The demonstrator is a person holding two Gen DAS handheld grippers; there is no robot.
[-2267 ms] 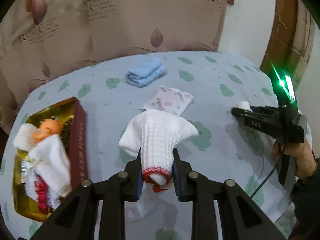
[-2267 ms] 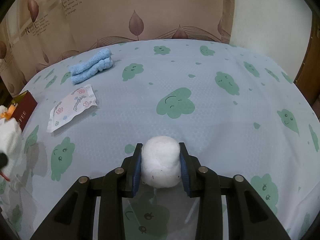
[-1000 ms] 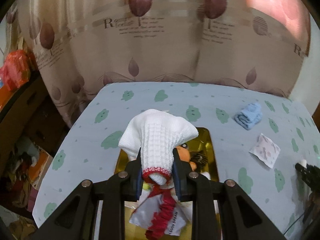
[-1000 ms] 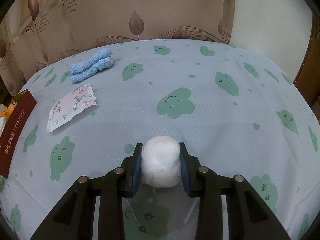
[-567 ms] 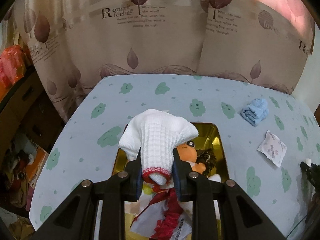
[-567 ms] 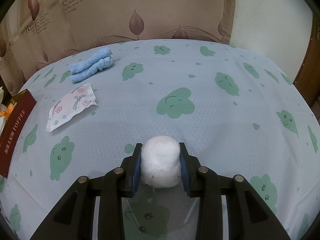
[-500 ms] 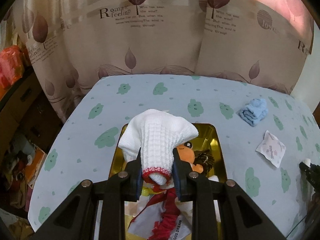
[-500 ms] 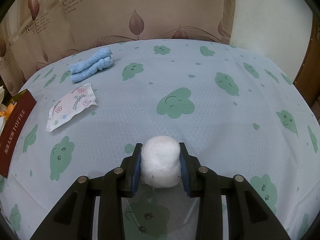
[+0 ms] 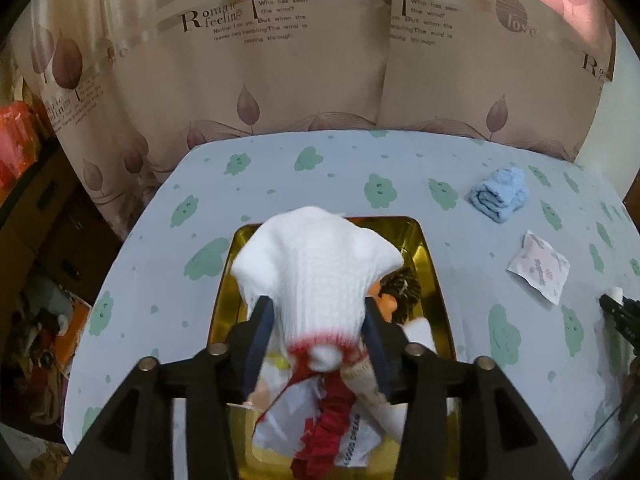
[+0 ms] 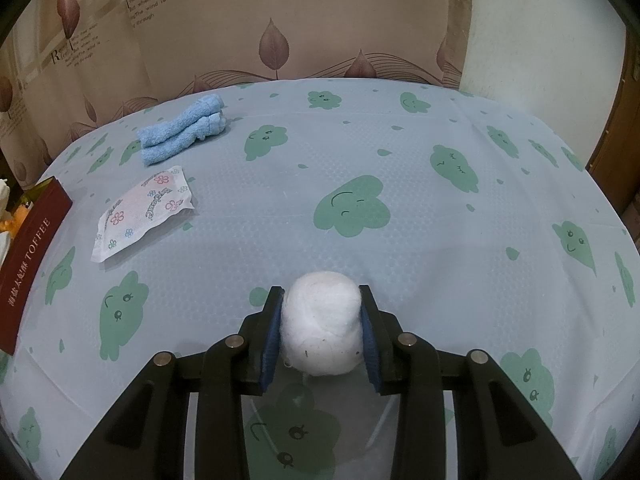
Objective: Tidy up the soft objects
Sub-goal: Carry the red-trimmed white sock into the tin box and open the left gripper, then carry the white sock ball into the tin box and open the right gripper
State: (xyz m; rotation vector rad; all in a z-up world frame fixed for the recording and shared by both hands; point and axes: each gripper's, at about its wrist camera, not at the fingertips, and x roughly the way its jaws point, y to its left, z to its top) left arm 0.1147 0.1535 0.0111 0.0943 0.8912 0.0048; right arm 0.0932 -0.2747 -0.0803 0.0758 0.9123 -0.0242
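Blue surface: your L gripper just opening, sock loose between, over tin; R gripper clamps ball.

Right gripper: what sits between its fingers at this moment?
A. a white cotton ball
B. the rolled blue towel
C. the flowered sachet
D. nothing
A: the right gripper is closed on the white cotton ball, while the blue towel and flowered sachet lie apart on the table.
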